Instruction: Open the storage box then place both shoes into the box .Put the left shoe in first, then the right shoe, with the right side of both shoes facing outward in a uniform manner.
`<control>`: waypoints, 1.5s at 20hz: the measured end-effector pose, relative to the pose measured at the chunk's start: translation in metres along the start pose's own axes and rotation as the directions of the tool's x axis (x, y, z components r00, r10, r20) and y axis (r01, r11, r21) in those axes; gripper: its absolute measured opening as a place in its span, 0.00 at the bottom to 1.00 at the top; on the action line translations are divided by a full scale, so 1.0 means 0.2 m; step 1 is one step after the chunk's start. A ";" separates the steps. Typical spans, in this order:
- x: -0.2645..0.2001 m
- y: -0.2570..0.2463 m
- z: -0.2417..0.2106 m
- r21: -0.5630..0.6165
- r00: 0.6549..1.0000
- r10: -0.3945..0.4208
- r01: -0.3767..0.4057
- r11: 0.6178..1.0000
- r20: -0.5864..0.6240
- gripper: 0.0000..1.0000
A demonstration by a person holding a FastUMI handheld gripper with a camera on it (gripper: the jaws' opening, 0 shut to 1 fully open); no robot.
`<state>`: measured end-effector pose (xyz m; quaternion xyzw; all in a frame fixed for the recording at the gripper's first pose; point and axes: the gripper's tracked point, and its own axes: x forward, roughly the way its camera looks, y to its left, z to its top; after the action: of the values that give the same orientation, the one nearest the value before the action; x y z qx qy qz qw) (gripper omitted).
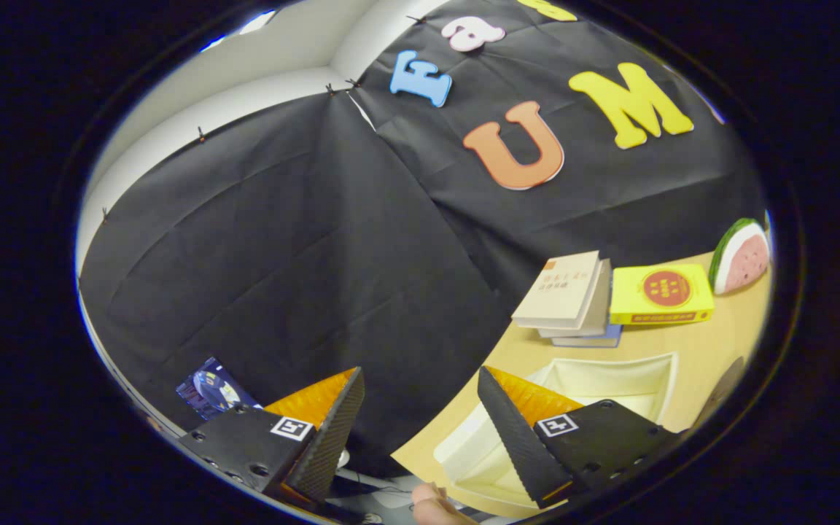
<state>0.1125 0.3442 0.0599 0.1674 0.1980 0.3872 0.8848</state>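
Jaws of the gripper (420, 426) stand wide apart, holding nothing. Just beyond the right jaw a white storage box (609, 379) sits on the desk (712, 343), seemingly open and empty; both shoes apparently remain to be placed. Books (569, 295) lie farther off.

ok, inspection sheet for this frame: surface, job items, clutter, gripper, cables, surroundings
surface: tan tabletop, seen tilted.
job's things: white open-topped box just beyond the right finger; whether it is the storage box is unclear; no shoes seen.
clutter: stacked books, yellow box, watermelon-slice ornament beyond the white box.
grippers: hand-held gripper open, nothing between its fingers.
cables: nothing seen.
surroundings: black cloth wall; a fingertip beneath the fingers.
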 end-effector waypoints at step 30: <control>-1.22 -1.70 -0.43 -0.124 0.696 -0.717 0.716 0.687 0.047 0.96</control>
<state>0.1303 -0.0449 -0.1128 0.0168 0.2236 0.0239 0.9742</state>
